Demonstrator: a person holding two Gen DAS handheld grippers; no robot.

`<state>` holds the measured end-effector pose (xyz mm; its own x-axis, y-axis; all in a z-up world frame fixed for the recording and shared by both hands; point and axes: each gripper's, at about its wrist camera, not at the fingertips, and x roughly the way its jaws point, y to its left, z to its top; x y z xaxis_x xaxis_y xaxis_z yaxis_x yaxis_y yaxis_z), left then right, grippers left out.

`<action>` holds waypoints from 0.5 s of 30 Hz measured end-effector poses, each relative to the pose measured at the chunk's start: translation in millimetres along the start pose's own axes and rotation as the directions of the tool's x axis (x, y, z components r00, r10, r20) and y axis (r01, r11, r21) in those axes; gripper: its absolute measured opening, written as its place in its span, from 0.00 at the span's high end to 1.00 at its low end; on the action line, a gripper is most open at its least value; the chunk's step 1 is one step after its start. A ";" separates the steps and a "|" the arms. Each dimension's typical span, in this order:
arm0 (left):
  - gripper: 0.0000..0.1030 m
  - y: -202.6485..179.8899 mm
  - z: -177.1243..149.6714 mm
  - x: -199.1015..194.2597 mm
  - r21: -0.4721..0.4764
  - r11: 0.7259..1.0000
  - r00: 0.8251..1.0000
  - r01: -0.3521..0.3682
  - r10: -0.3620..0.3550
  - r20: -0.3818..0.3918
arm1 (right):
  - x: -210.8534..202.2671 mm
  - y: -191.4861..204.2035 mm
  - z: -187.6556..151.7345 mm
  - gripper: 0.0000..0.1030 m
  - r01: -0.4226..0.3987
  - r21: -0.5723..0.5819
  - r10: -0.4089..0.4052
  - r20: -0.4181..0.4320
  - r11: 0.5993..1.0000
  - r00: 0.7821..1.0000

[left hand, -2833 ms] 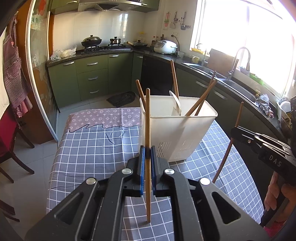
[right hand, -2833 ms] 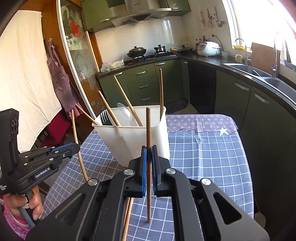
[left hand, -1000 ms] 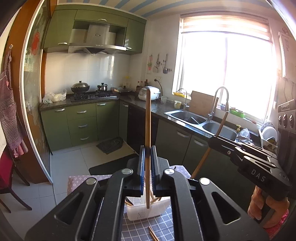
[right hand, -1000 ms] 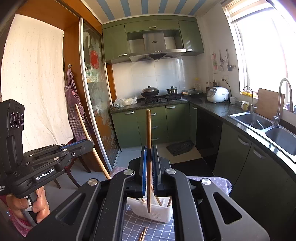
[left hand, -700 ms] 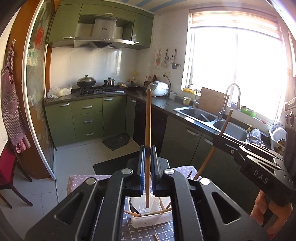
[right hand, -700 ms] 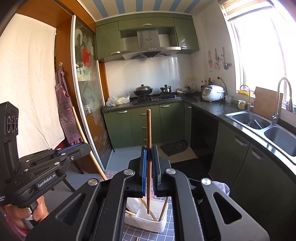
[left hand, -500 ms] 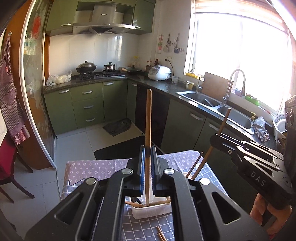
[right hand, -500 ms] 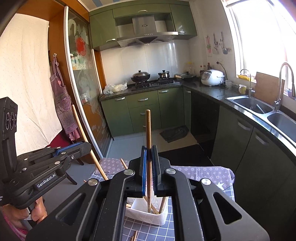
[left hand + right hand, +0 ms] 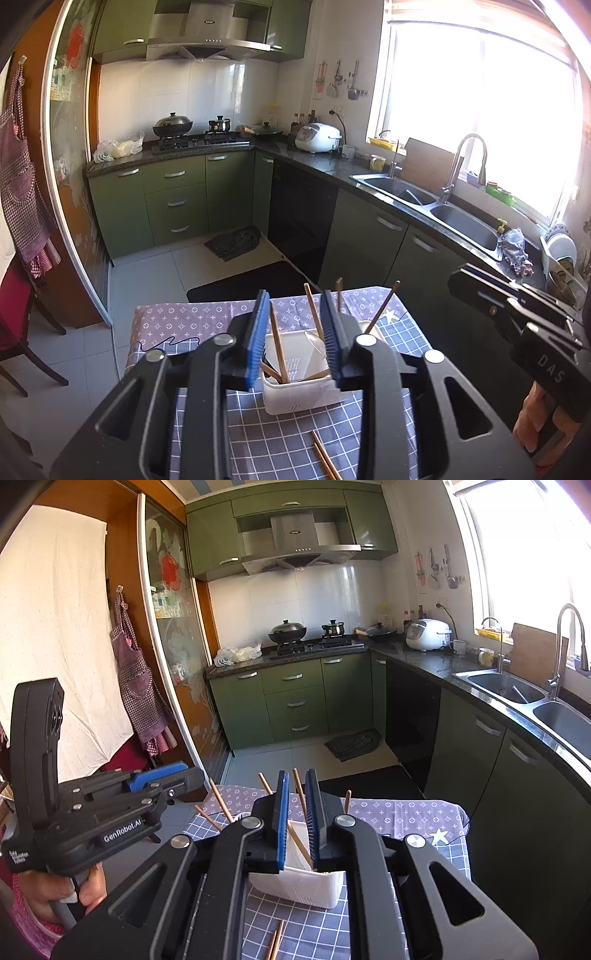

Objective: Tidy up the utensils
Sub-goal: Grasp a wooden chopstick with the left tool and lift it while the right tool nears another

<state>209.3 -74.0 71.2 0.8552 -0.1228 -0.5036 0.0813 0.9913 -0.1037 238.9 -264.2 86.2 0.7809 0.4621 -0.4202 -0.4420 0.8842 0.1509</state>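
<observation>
Chopsticks, thin brown wooden rods (image 9: 277, 341), now stand tilted in the white slotted plastic caddy (image 9: 295, 397). Left gripper (image 9: 295, 338) and right gripper (image 9: 296, 818), each clamping one half a second ago, are opening, nothing between the blue ribbed pads. Both dropped in; two more chopsticks (image 9: 325, 459) lie near on the grey checked tablecloth (image 9: 266, 446).
</observation>
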 end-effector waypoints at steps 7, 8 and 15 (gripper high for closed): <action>0.56 0.8 -49.8 -29.8 -0.020 0.999 0.996 0.028 -0.030 -0.085 | -14.3 -12.3 -88.6 0.79 0.028 0.029 -0.023 -0.142 0.999 0.990; 0.56 2.5 -64.0 -25.7 -0.028 0.999 0.992 0.031 -0.035 -0.125 | -10.5 -15.8 -104.6 0.79 0.039 0.035 -0.032 -0.174 0.999 0.984; 0.84 2.4 -167.5 49.9 -0.161 0.986 0.866 0.037 -0.112 -0.487 | 31.2 -43.5 -185.7 0.79 0.093 0.105 -0.048 -0.374 0.990 0.926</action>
<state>166.4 -85.7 -97.9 0.4828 -0.2410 -0.8419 0.0293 0.9653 -0.2595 200.5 -300.8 -99.7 0.5795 0.3602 -0.7311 -0.3185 0.9258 0.2037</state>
